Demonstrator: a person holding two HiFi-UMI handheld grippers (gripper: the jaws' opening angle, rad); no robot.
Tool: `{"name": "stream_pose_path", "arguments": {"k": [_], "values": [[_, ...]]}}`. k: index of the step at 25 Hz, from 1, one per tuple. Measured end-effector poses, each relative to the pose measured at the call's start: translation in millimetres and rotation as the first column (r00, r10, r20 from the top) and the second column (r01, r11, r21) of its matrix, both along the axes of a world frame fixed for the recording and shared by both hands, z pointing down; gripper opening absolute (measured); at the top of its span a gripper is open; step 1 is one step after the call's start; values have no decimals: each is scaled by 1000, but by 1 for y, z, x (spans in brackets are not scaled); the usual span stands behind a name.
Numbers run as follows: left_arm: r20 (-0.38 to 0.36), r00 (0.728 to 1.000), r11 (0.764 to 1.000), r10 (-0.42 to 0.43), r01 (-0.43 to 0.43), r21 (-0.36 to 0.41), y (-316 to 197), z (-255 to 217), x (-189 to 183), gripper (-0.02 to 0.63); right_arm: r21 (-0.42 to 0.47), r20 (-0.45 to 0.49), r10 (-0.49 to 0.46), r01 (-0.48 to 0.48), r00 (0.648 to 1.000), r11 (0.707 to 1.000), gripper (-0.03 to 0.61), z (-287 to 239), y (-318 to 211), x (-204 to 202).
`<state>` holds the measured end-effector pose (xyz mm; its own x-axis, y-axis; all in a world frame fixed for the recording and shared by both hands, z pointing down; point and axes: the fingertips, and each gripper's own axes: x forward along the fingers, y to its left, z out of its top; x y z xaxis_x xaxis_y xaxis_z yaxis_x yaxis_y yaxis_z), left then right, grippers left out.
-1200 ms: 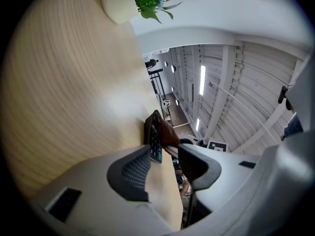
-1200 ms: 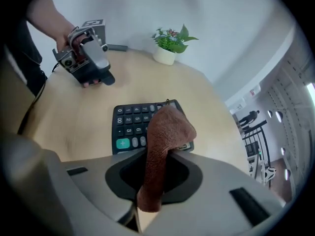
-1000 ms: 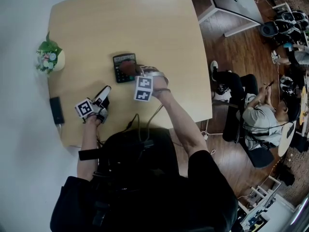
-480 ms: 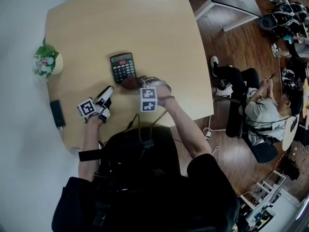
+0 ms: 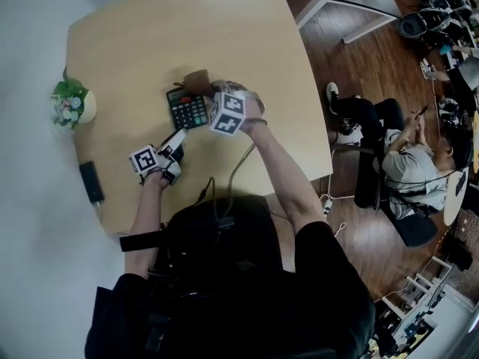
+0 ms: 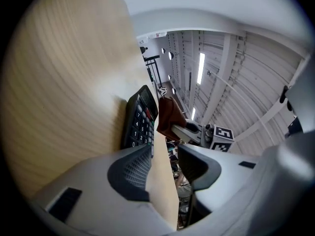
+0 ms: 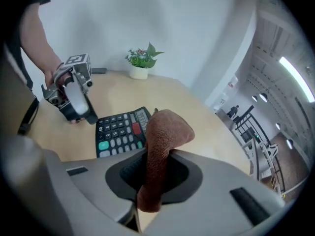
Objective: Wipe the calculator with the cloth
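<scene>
The black calculator [image 5: 185, 108] lies flat on the wooden table [image 5: 150, 43], its keys also showing in the right gripper view [image 7: 118, 132] and edge-on in the left gripper view [image 6: 139, 123]. My right gripper [image 5: 207, 90] is shut on a brown cloth [image 5: 197, 79], which stands folded between its jaws [image 7: 161, 136] over the calculator's display end. Whether the cloth touches the calculator I cannot tell. My left gripper [image 5: 177, 138] rests on the table just in front of the calculator, open, with only bare table between its jaws [image 6: 165, 156].
A small potted plant [image 5: 72, 103] stands at the table's left edge, with a black flat device [image 5: 90, 182] nearer me on the same edge. A cable [image 5: 233, 172] runs over the front edge. A person sits on a chair [image 5: 408, 170] to the right, off the table.
The right gripper and cloth slid from the calculator's keys toward me past its near corner, then moved to its far end. The left gripper stayed almost where it was.
</scene>
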<state>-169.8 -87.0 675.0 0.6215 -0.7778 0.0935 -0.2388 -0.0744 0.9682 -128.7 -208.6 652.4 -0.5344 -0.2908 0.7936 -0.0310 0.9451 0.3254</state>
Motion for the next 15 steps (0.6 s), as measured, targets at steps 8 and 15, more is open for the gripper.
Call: {"name": "stream_pose_path", "arguments": {"k": [8, 15], "values": [[-11, 1000, 999, -22, 22, -39, 0, 5, -3, 166, -2, -142, -188, 190, 972, 982, 57, 41, 35, -11], [-22, 999, 999, -25, 25, -31, -1, 5, -5, 165, -15, -224, -280, 284, 934, 959, 58, 59, 87, 20]]}}
